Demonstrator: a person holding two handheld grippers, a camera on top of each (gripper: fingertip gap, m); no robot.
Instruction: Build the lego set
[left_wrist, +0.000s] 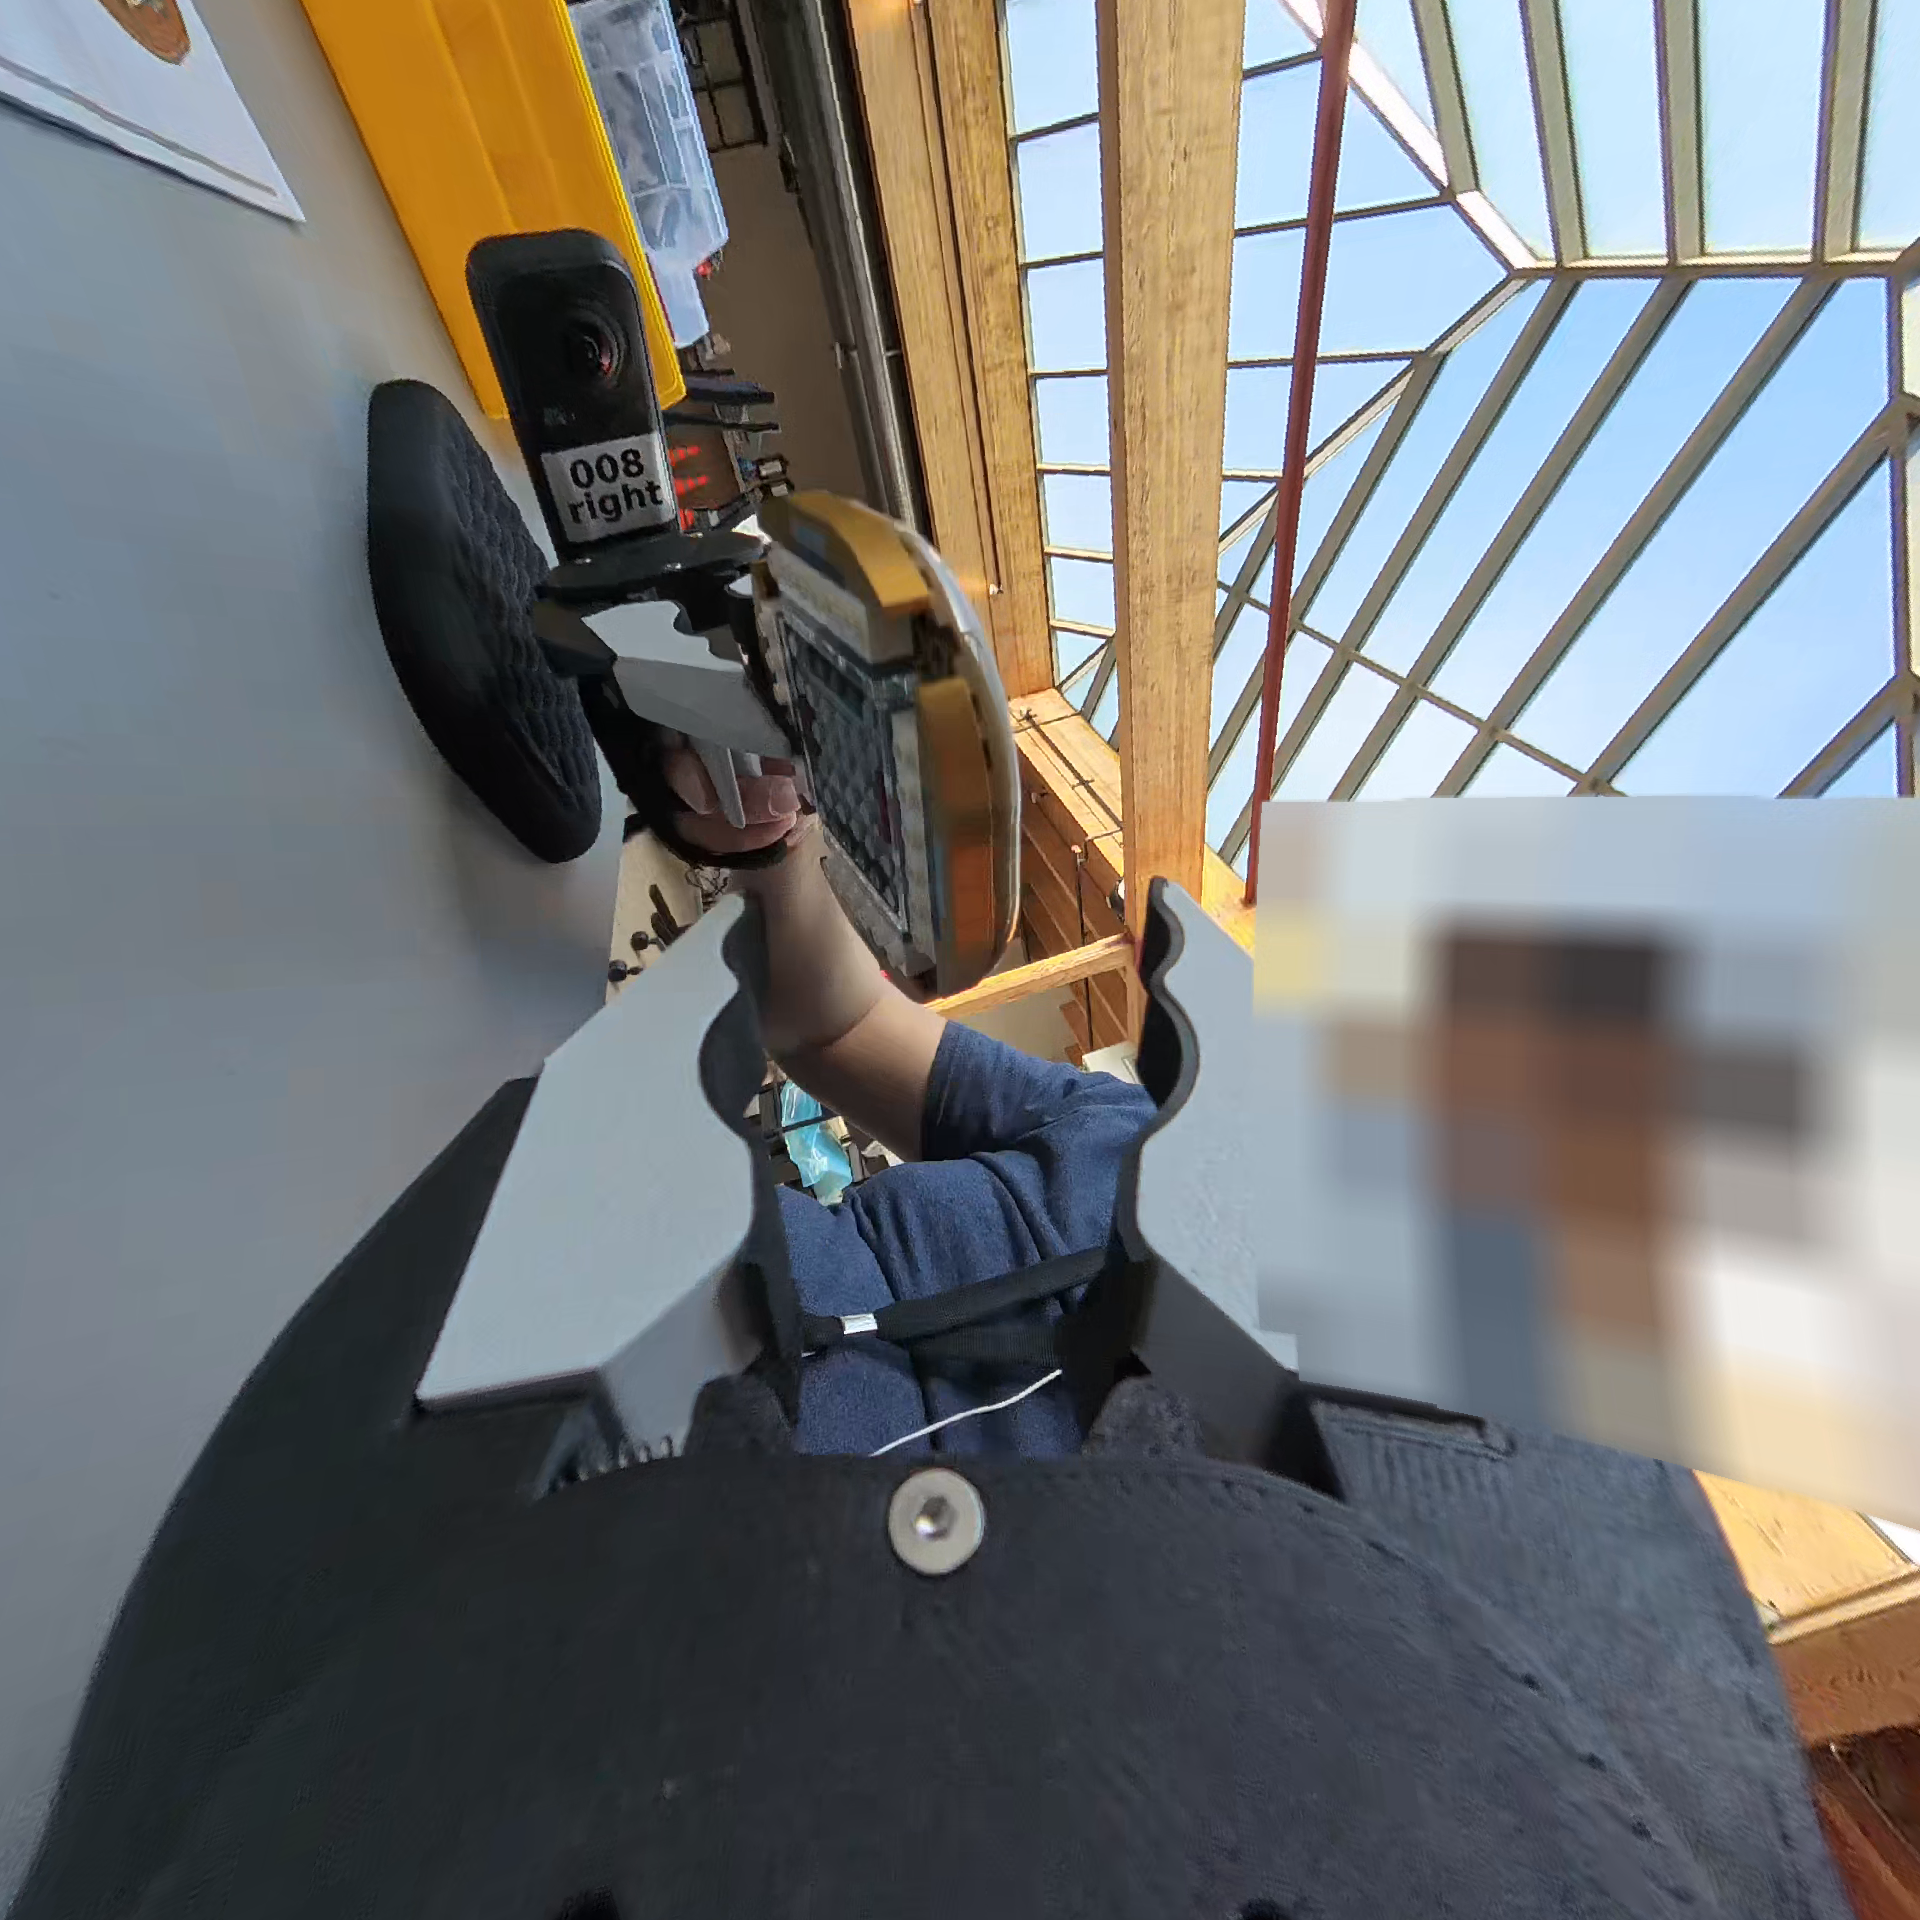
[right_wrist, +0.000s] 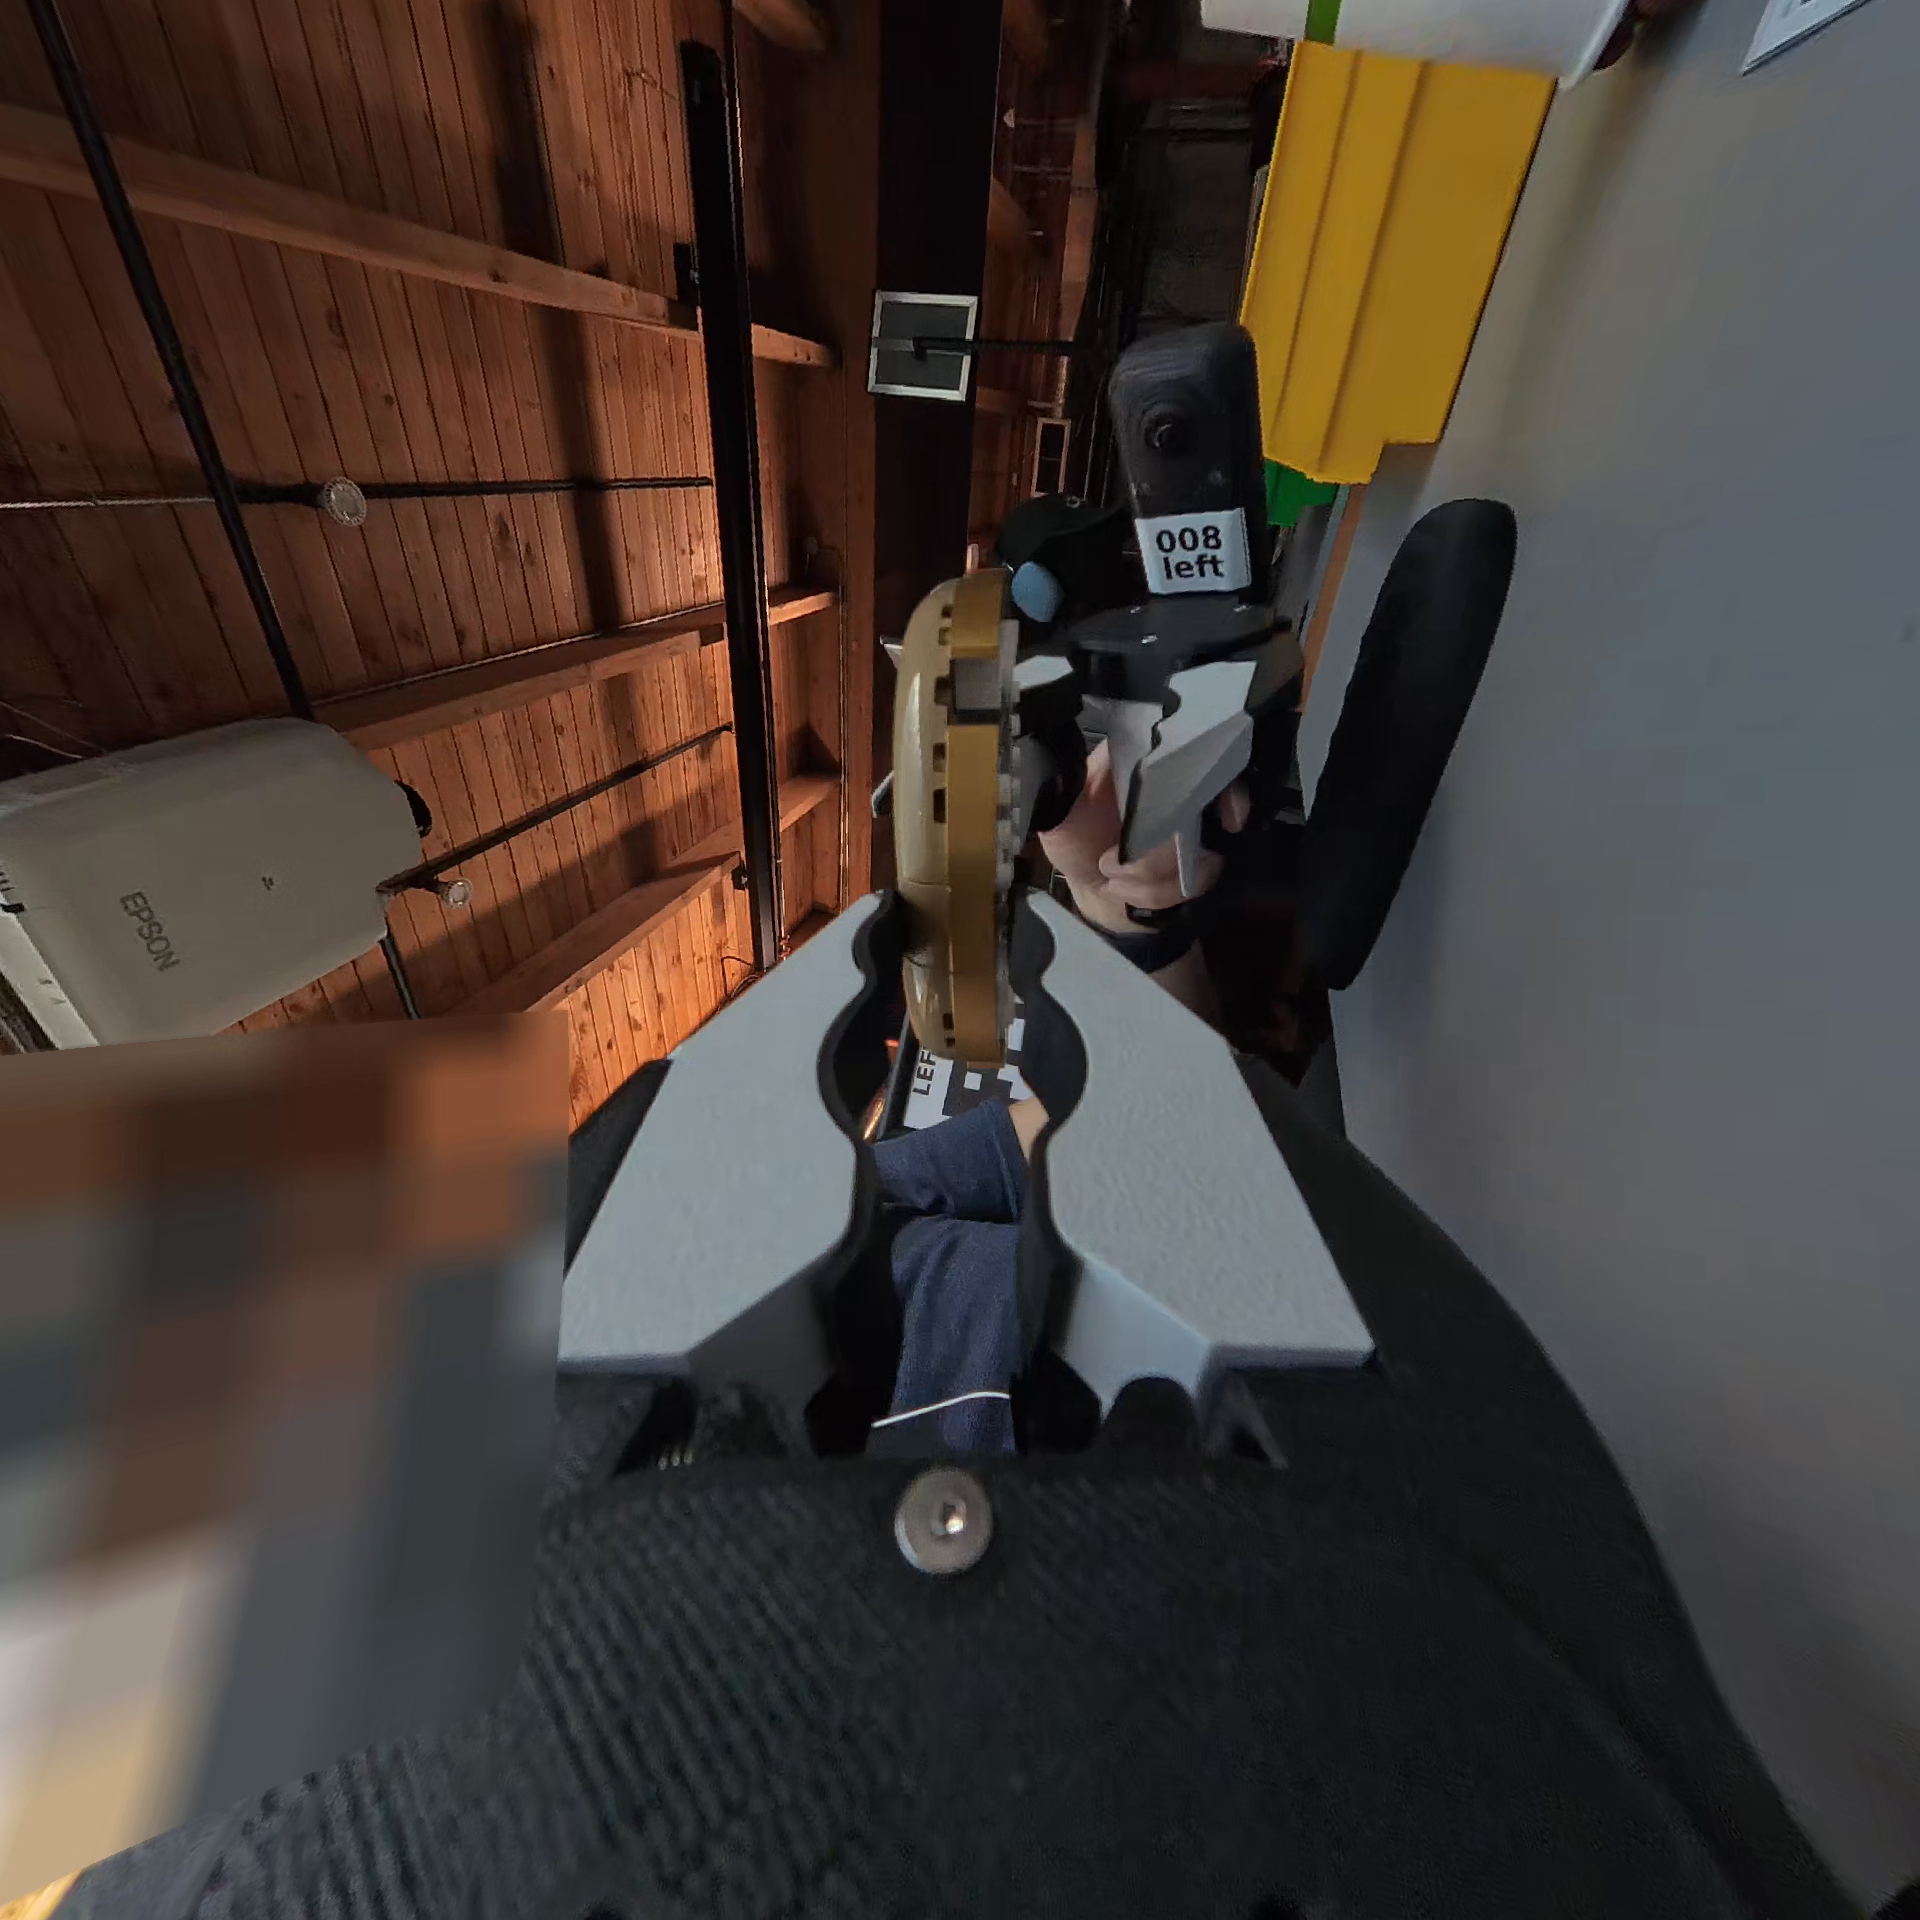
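In the left wrist view the left hand-held gripper (left_wrist: 940, 997) is spread and empty, the lego disc (left_wrist: 894, 727) up-left ahead, long axis upright, edge pinched by the right hand-held gripper (right_wrist: 951, 966).

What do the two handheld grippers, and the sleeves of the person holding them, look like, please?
Each handheld gripper, left and right, has two pale grey angular fingers with black wavy inner pads, on a rough black body with a silver centre screw. A black camera with a white label tops each. The person's sleeves are dark blue.
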